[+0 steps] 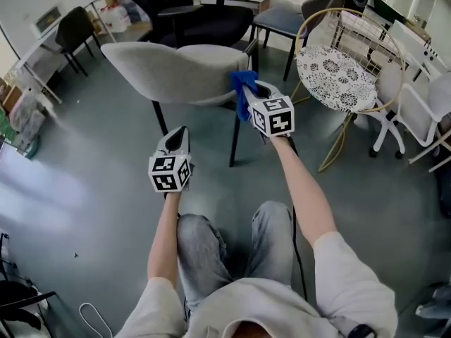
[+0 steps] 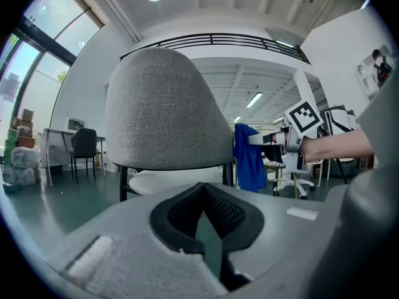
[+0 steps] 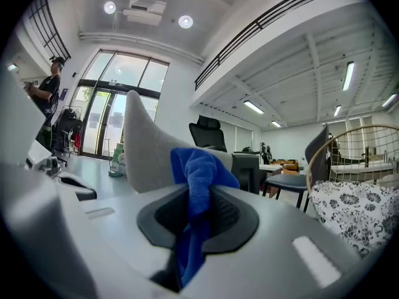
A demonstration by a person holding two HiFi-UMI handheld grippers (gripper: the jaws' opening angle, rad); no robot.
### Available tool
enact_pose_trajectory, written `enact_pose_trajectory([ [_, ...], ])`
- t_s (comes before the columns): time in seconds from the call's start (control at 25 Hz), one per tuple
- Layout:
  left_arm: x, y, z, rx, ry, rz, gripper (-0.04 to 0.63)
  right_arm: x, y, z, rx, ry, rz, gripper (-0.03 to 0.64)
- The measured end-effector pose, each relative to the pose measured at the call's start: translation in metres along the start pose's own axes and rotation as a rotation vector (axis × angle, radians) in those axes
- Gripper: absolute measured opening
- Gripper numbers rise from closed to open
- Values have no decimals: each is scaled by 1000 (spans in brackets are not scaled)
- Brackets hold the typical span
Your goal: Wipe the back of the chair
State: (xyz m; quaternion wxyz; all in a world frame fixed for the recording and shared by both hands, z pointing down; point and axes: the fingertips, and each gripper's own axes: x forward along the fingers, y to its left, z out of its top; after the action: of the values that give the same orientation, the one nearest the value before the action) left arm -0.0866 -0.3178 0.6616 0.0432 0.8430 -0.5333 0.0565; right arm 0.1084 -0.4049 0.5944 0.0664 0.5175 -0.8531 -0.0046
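Blue cloth (image 3: 201, 167) is clamped in the right gripper (image 3: 198, 199) at the chair back (image 1: 176, 72) edge; the left gripper (image 2: 203, 197) is closed, empty. Wiping seemingly starts: a pressed sweep is needed.

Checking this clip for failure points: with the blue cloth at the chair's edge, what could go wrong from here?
1. The blue cloth hangs bunched from the right tongs; rubbing may pull it out.
2. It is by the grey chair back's side edge, so a stroke may slide off.
3. The left tongs are shut and empty, so a push may shift the chair.
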Motion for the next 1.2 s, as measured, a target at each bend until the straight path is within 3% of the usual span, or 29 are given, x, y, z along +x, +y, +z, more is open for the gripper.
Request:
enact_pose_trajectory([
  [0.48, 3, 14, -7, 0, 17, -7, 5, 29, -42, 85, -50, -84, -59, 43],
  [0.88, 11, 18, -14, 1, 29, -13, 5, 37, -48, 59, 11, -110, -74, 41],
  [1.2, 9, 18, -14, -1, 27, -17, 5, 35, -40, 20, 26, -58, -71, 41],
])
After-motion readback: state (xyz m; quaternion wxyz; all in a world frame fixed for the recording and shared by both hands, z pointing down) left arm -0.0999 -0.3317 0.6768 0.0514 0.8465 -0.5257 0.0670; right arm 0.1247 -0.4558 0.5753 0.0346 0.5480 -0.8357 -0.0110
